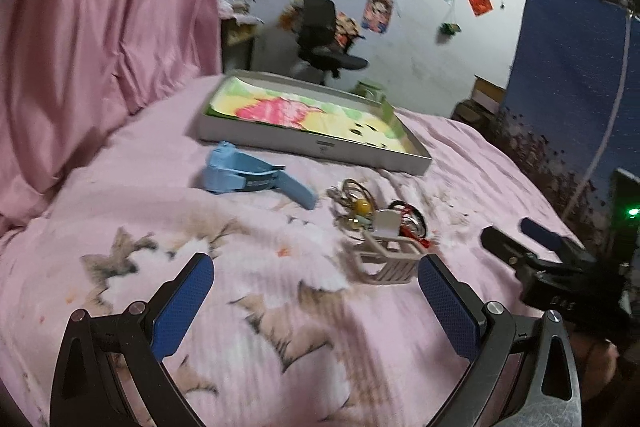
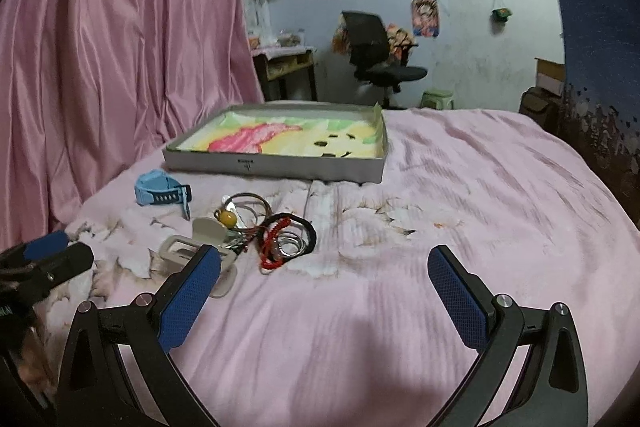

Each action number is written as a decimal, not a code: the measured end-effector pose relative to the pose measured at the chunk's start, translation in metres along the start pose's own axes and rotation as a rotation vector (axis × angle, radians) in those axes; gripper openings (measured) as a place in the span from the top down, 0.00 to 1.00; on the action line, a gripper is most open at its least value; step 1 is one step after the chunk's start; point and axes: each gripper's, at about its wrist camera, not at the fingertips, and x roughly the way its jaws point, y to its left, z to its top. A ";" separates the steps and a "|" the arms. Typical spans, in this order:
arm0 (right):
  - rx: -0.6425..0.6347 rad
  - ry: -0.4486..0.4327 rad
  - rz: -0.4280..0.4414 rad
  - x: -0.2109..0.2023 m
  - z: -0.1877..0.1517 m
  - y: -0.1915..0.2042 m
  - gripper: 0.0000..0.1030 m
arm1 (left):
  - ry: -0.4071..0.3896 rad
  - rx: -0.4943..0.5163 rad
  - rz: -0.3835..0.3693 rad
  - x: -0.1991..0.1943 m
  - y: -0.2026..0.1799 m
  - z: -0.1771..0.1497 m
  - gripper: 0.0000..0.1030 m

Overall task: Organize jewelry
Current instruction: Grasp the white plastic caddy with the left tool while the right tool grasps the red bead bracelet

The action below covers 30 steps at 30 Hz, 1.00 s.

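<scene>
Jewelry [image 2: 276,235], a tangle of bangles, red cord and rings, lies on the pink bedspread [image 2: 440,227] before my shallow tray [image 2: 280,163], beside a blue watch [image 2: 160,193]. My left gripper [image 1: 316,291] and right gripper [image 2: 324,283] both gape, empty.

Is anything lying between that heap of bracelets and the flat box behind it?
Nothing visible. Only bare pink bedspread separates the jewelry pile from the box; the blue watch sits off to the left.
</scene>
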 end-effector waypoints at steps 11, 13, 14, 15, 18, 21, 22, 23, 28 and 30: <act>-0.026 0.147 0.168 0.050 0.006 -0.006 0.43 | 0.184 -0.053 -0.218 0.048 0.002 0.018 0.39; -0.050 0.168 0.189 0.055 0.005 -0.004 0.48 | 0.207 -0.055 -0.248 0.055 0.001 0.020 0.48; -0.064 0.175 0.198 0.057 0.003 -0.001 0.52 | 0.215 -0.057 -0.259 0.056 0.000 0.021 0.53; -0.078 0.181 0.208 0.059 0.002 0.001 0.56 | 0.224 -0.058 -0.267 0.059 0.000 0.021 0.56; -0.099 0.196 0.229 0.061 0.001 0.004 0.65 | 0.246 -0.063 -0.282 0.065 -0.002 0.020 0.63; -0.127 0.208 0.254 0.063 -0.001 0.010 0.69 | 0.274 -0.064 -0.287 0.070 -0.004 0.020 0.68; -0.139 0.212 0.259 0.063 -0.002 0.013 0.69 | 0.279 -0.060 -0.284 0.072 -0.005 0.021 0.68; -0.149 0.215 0.263 0.064 -0.003 0.014 0.69 | 0.281 -0.059 -0.283 0.073 -0.005 0.021 0.68; -0.181 0.239 0.264 0.071 -0.004 0.023 0.76 | 0.306 -0.082 -0.292 0.079 -0.004 0.022 0.77; -0.176 0.247 0.264 0.073 -0.006 0.022 0.80 | 0.316 -0.096 -0.294 0.081 -0.002 0.021 0.83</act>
